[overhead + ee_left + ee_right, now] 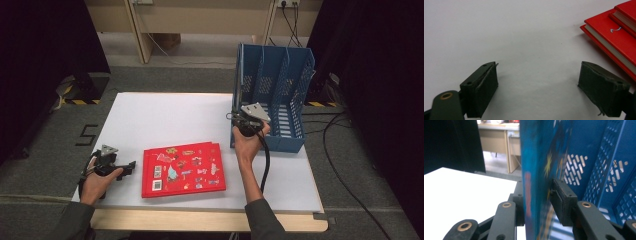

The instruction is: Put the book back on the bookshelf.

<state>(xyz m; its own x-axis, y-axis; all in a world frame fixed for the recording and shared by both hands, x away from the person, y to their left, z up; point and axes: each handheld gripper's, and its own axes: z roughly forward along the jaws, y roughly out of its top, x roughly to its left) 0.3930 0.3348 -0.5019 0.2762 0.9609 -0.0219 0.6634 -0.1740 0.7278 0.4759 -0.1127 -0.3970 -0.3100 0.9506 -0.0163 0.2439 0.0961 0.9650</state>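
The big white bench (165,117) stands on a grey carpet floor (45,150), with black curtains (45,40) at both sides and a wooden desk (200,20) at the back. A "5" (86,135) is marked in black on the floor left of the bench.

A blue file rack (280,95) with holes in its walls sits on the far right part of the bench. A blue book (536,170) with yellow star shapes stands upright at the rack's left end. Its words are too blurry to read.

Red books (182,168) lie flat in a stack near the front middle. The top cover has small pictures and white labels, too small to read.

The right tool (246,121) has the blue book between its jaws. The jaws are narrow, and the right pad is a little off the cover.

The left tool (127,166) rests on the bench just left of the red books, jaws wide and holding nothing.
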